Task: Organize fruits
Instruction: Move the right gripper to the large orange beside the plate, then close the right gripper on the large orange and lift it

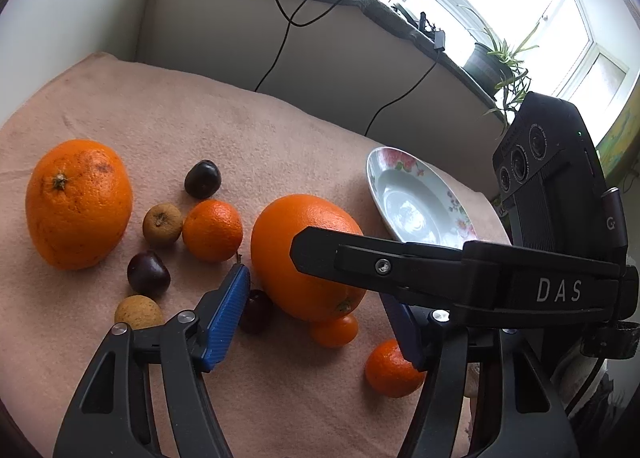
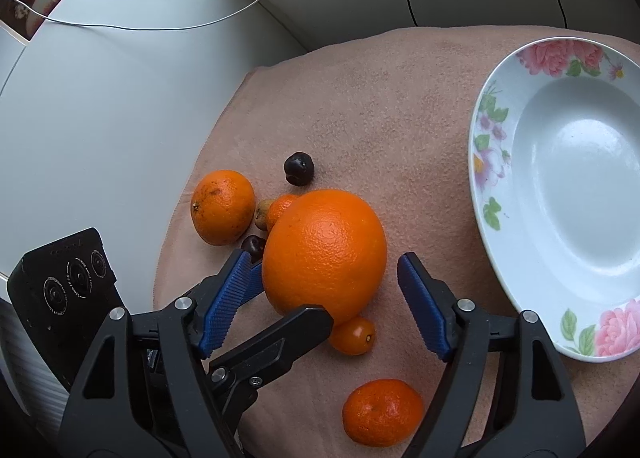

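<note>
- Your right gripper [image 2: 326, 300] has its jaws spread either side of the big orange [image 2: 324, 254], blue pads not pressing it
- Your left gripper [image 1: 316, 314] is likewise unclenched beside that orange
- The orange sits on the pink-covered desk [image 2: 360, 117], near the empty flowered plate [image 2: 488, 129], with a kumquat [image 2: 353, 336] touching it

We look down at a slant from each wrist, close over the cloth-covered bench [image 1: 280, 129]. The left view faces the window wall; the right faces the corner. Both share the large orange [image 1: 304, 254] [image 2: 324, 254] and flowered plate [image 1: 416, 197] [image 2: 560, 217].
</note>
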Motion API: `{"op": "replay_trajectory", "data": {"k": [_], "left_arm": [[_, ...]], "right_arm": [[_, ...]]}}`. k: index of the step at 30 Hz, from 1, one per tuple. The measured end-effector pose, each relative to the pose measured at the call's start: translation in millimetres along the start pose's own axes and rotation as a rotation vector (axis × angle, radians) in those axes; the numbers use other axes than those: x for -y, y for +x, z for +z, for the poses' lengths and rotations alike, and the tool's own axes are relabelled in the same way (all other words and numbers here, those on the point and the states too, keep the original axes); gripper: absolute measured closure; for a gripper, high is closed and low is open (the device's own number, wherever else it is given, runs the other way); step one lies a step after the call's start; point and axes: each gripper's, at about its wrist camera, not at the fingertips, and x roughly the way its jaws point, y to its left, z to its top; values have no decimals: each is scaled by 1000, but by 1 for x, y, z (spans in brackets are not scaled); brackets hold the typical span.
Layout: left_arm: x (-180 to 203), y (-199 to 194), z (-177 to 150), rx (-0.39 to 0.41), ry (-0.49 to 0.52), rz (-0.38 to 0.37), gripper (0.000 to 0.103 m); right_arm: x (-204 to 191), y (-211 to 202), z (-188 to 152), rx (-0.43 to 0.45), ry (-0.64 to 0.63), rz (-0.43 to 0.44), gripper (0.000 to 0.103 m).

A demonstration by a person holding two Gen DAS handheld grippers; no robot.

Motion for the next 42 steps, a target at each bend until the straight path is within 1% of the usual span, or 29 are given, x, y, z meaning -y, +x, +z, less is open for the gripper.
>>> {"op": "replay_trajectory", "data": {"k": [3, 5, 10, 17, 21, 33, 42], "left_arm": [[1, 2, 0, -3, 3, 1, 38], [2, 3, 0, -5, 7, 4, 42], [2, 3, 0, -2, 17, 7, 42], [5, 2, -1, 0, 31, 23, 41], [10, 1, -1, 6, 43, 28, 41], [38, -5, 1, 42, 103, 23, 42], [61, -5, 3, 48, 142, -11, 42]], "right_arm": [[-2, 4, 1, -4, -3, 2, 27], [-3, 7, 1, -10, -7, -2, 30], [-6, 9, 1, -9, -21, -17, 33], [-14, 6, -3, 2, -59, -45, 34], [-16, 3, -5, 15, -60, -42, 34], [-9, -34, -10, 79, -47, -29, 34], [3, -66, -15, 129, -42, -52, 34]]}}
